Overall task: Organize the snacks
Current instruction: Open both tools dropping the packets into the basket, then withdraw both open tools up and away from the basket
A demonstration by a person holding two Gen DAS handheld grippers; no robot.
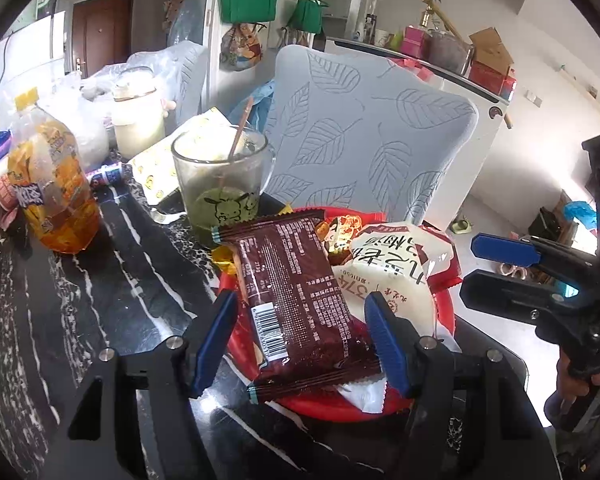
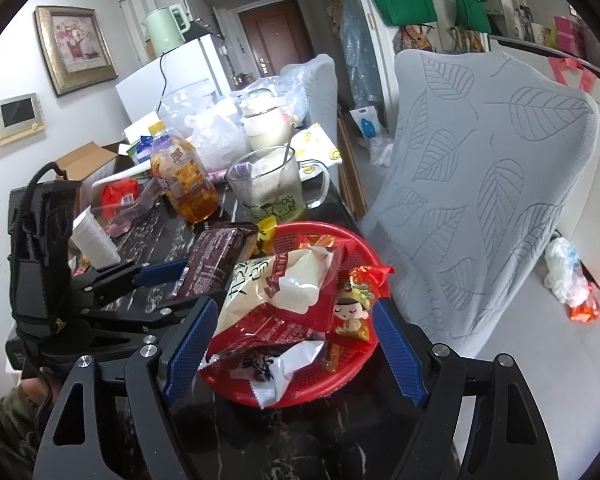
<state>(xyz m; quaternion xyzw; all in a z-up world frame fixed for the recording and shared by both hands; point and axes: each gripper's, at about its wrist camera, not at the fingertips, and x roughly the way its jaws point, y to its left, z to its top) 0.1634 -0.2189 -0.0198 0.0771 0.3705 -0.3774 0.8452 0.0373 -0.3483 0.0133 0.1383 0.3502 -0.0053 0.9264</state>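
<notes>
A red plastic basket (image 1: 446, 312) (image 2: 352, 372) sits on the dark marble table and holds several snack packets. A brown snack packet (image 1: 296, 300) (image 2: 214, 260) lies on the basket's left rim. My left gripper (image 1: 300, 340) is open, its blue pads on either side of the brown packet without touching it. A white and red bread packet (image 1: 396, 272) (image 2: 284, 284) lies beside it. A red candy packet with a cartoon figure (image 2: 354, 308) lies in the basket. My right gripper (image 2: 296, 352) is open around the basket's near side; it also shows in the left wrist view (image 1: 512, 256).
A glass mug (image 1: 220, 184) (image 2: 272, 188) with a stick stands behind the basket. An orange drink bottle (image 1: 56, 196) (image 2: 180, 176) stands left. A grey leaf-pattern chair (image 1: 360, 132) (image 2: 488, 184) is right of the table. Bags, a jar and boxes crowd the far table.
</notes>
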